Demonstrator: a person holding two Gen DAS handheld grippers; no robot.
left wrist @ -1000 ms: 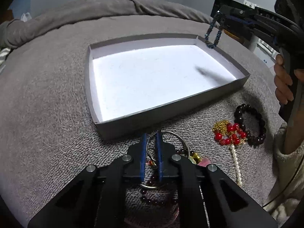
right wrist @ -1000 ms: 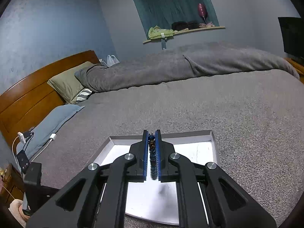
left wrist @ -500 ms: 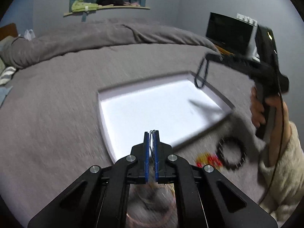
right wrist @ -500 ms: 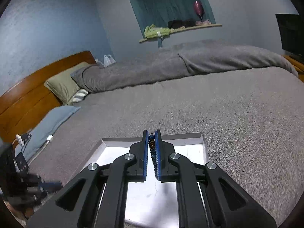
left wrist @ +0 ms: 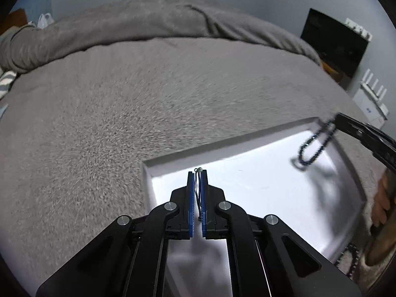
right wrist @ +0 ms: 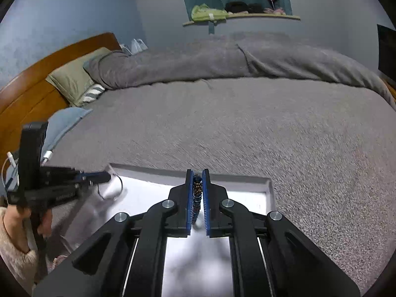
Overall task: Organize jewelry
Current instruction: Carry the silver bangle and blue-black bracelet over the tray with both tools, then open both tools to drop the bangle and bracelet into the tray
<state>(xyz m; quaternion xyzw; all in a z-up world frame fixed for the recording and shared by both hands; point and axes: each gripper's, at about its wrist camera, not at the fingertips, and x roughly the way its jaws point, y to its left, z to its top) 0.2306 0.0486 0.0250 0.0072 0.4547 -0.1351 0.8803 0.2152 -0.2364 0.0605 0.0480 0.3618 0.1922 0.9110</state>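
Observation:
A shallow grey box with a white floor (left wrist: 259, 188) lies on the grey bed; it also shows in the right wrist view (right wrist: 247, 193). My left gripper (left wrist: 197, 173) is shut on a thin silver wire ring (left wrist: 197, 193) and holds it above the box's near-left corner. The ring hangs from that gripper in the right wrist view (right wrist: 111, 190). My right gripper (right wrist: 197, 173) is shut on a dark blue beaded bracelet (right wrist: 197, 198), above the box. The bracelet dangles as a loop in the left wrist view (left wrist: 313, 146), over the box's right part.
The grey blanket (left wrist: 123, 123) covers the bed around the box. Dark beads (left wrist: 352, 259) lie on the blanket beyond the box's right edge. Pillows (right wrist: 71, 81) and a wooden headboard (right wrist: 29, 79) are at the far left. A dark screen (left wrist: 334, 42) stands at the right.
My left gripper has lifted the wire ring off the jewelry pile and carried it over the box. My right gripper has stayed above the box with the bracelet, dropping a little lower.

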